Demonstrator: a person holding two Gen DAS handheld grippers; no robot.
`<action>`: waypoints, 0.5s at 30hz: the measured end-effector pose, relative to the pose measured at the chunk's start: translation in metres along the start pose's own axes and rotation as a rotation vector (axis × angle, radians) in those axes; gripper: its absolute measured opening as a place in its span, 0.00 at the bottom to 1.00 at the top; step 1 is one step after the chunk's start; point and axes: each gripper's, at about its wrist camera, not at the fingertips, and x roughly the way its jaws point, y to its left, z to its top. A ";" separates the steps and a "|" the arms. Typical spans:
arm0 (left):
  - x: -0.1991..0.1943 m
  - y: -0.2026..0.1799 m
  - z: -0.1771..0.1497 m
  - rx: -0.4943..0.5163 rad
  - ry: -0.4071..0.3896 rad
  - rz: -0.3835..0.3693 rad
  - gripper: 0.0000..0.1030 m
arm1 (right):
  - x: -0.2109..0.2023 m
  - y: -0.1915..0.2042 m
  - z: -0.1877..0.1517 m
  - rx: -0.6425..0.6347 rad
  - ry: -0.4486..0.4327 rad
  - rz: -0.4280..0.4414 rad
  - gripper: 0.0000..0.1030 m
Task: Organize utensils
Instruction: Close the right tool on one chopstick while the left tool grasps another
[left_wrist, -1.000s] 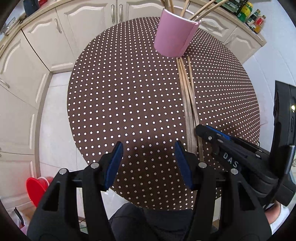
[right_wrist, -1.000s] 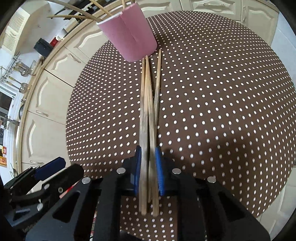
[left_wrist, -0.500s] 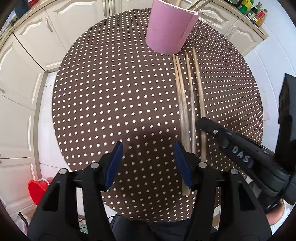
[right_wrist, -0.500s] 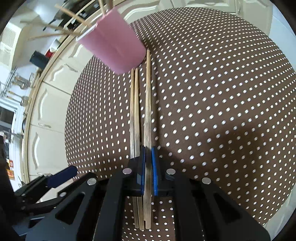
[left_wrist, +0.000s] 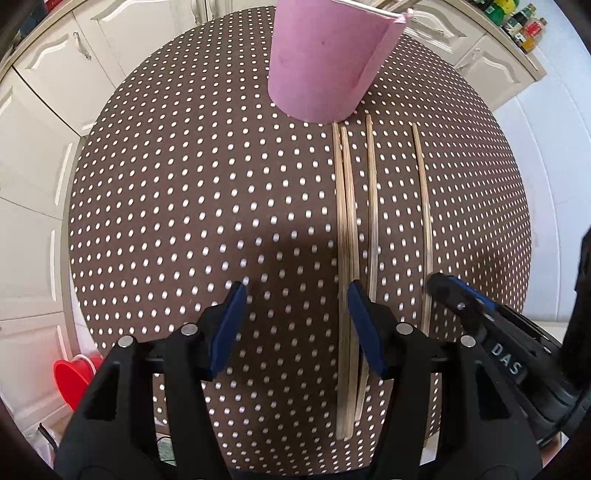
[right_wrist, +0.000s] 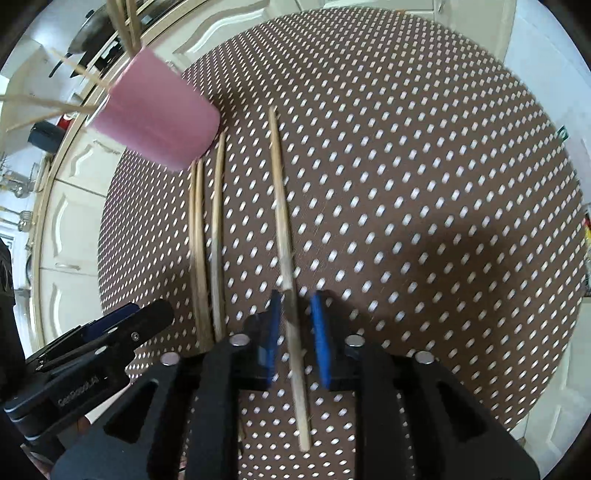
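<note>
- One round worktop (left_wrist: 184, 206) under a brown cloth with white dots carries everything; pale cupboard doors (left_wrist: 55, 66) ring it.
- A pink cup (left_wrist: 325, 62) stands at the far side, with thin wooden sticks (right_wrist: 125, 26) poking out of its top in the right wrist view.
- Four chopsticks lie flat and roughly parallel in front of the cup: a touching pair (left_wrist: 345, 236), a third (left_wrist: 373, 229) just beside it, and a fourth chopstick (right_wrist: 284, 251) well apart to the right.
- The left tool (left_wrist: 293, 325) hangs with its jaws wide apart, nothing between them; its right blue pad sits over the near end of the pair.
- The right tool (right_wrist: 295, 332) has just been opening; the fourth chopstick lies between its pads, which stand clear of it.
</note>
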 end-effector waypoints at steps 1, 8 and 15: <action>0.002 -0.001 0.005 -0.003 0.004 0.001 0.55 | 0.000 -0.001 0.005 -0.009 -0.003 -0.007 0.23; 0.018 -0.010 0.040 -0.021 0.020 0.014 0.55 | 0.012 0.013 0.048 -0.037 0.015 -0.004 0.24; 0.037 -0.019 0.074 -0.041 0.043 0.065 0.60 | 0.021 0.020 0.079 -0.062 0.025 -0.020 0.24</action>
